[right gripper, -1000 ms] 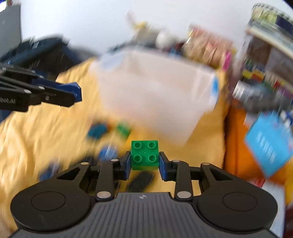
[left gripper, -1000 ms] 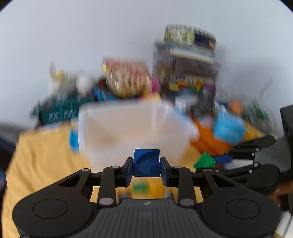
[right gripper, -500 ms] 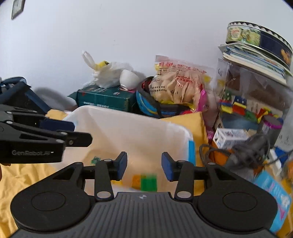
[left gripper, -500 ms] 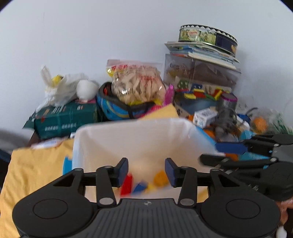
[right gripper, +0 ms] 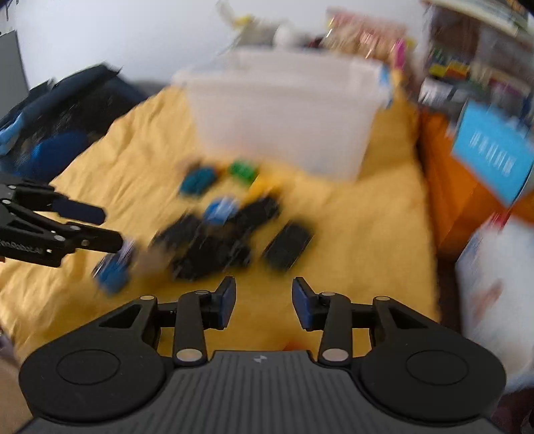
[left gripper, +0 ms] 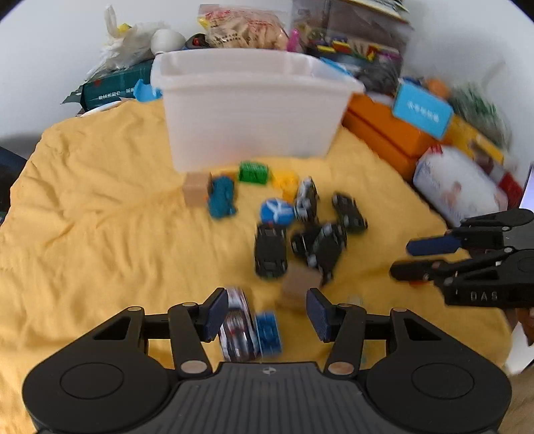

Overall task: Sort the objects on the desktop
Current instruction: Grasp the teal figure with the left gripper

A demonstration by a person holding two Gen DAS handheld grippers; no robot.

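Note:
Loose toys lie on the yellow cloth (left gripper: pixel 100 217) in front of the white bin (left gripper: pixel 250 110): several black toy cars (left gripper: pixel 270 250), a green brick (left gripper: pixel 253 172), a blue ball (left gripper: pixel 277 210) and two wooden blocks (left gripper: pixel 195 188). My left gripper (left gripper: pixel 267 313) hangs low over the cloth, its jaws opening. A small striped toy car (left gripper: pixel 237 330) and a blue brick (left gripper: pixel 267 330) lie between the fingers, untouched by the pads. My right gripper (right gripper: pixel 263 300) is open over bare cloth, just short of the black cars (right gripper: pixel 287 247). It shows at the right in the left wrist view (left gripper: pixel 400 258).
An orange box (left gripper: pixel 377 130), a blue card (left gripper: pixel 422 112) and a white package (left gripper: pixel 457 187) line the right side. Behind the bin sit a green box (left gripper: pixel 113 88) and a snack bag (left gripper: pixel 243 26). A dark bag (right gripper: pixel 66 110) lies off the cloth's left edge.
A second ago the left gripper held a blue brick and the right a green one. Both opened over the bin and dropped them in. Both have since sunk toward the toys on the cloth.

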